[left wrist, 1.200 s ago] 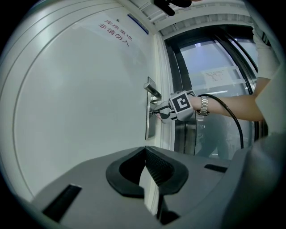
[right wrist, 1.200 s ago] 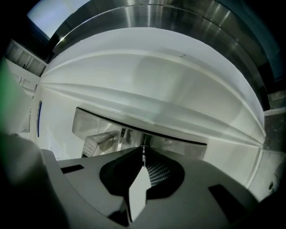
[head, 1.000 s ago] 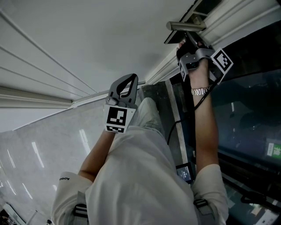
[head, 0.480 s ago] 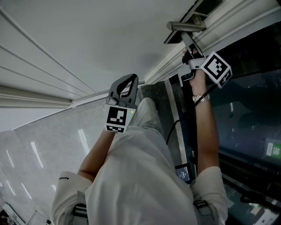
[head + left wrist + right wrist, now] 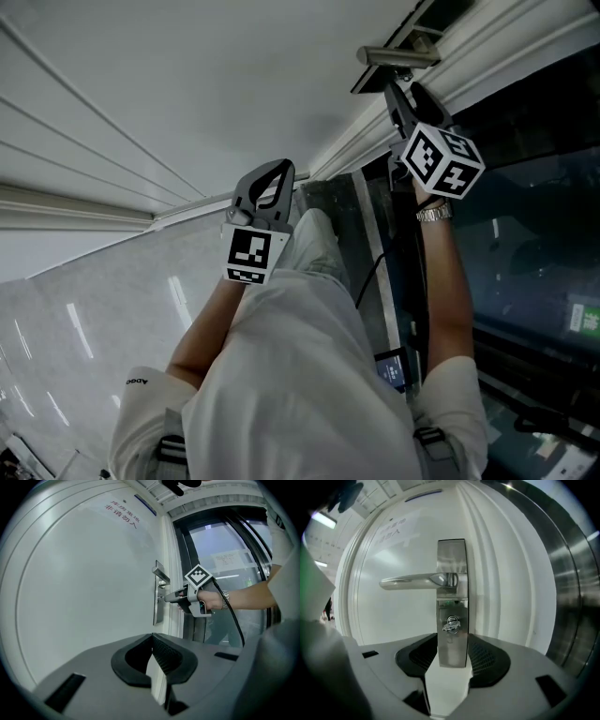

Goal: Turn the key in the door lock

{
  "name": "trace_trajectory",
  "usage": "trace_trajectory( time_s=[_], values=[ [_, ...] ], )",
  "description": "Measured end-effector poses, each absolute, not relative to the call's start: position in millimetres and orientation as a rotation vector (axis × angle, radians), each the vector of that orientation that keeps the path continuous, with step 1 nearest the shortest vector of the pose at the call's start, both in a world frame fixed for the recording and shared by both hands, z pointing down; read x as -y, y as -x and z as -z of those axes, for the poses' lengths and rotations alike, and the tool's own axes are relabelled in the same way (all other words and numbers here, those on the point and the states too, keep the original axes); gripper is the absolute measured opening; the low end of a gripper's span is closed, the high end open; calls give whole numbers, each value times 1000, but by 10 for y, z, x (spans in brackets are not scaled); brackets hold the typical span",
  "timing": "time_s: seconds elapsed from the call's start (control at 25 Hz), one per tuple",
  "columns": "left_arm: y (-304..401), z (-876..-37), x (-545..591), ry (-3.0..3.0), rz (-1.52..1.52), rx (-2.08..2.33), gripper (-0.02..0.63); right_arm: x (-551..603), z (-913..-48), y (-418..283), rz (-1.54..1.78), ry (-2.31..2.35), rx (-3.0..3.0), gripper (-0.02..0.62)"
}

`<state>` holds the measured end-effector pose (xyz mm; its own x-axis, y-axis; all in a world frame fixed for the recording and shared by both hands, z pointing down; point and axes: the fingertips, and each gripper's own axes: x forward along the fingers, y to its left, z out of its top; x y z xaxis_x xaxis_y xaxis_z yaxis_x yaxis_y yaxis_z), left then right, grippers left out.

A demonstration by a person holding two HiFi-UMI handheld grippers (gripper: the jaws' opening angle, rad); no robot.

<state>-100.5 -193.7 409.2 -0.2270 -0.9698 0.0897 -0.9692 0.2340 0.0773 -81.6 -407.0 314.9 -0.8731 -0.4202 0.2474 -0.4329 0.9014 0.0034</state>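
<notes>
The right gripper point(image 5: 452, 649) has its jaws spread wide, and neither ribbed pad presses on anything. In the right gripper view the key point(image 5: 451, 624) sits centred in the gap between them. It lies just above the pad tips and ahead of them, untouched, with its head looking roughly crosswise in the cylinder. The key is set in the lower half of a tall brushed-metal lock plate point(image 5: 452, 557) that runs down the middle of the frame. The plate's lower edge drops between the two pads. The lever handle point(image 5: 412, 581) sticks out level from the plate toward the left of the frame, above the key. Plate and handle are mounted on a white door point(image 5: 393, 630), with a dark metal frame point(image 5: 576, 597) along the right edge. In the head view this gripper's marker cube point(image 5: 441, 159) is at the upper right, above a wristwatch point(image 5: 433, 215). The left gripper point(image 5: 151, 641) has its jaws closed tip to tip with nothing between them. It points level at the door, well apart from the lock, which appears right of centre in the left gripper view.
</notes>
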Motion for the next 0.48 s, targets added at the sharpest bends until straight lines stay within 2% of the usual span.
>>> trace_trajectory(
  time_s=[0.32, 0.48],
  values=[
    [998, -4085, 1932, -1882, 4, 2370, 9, 4011, -3066, 838, 565, -727, 2664, 178],
    [1006, -4089, 1926, -1882, 7, 2370, 9, 4017, -3037, 853, 1017, -789, 2415, 178]
  ],
)
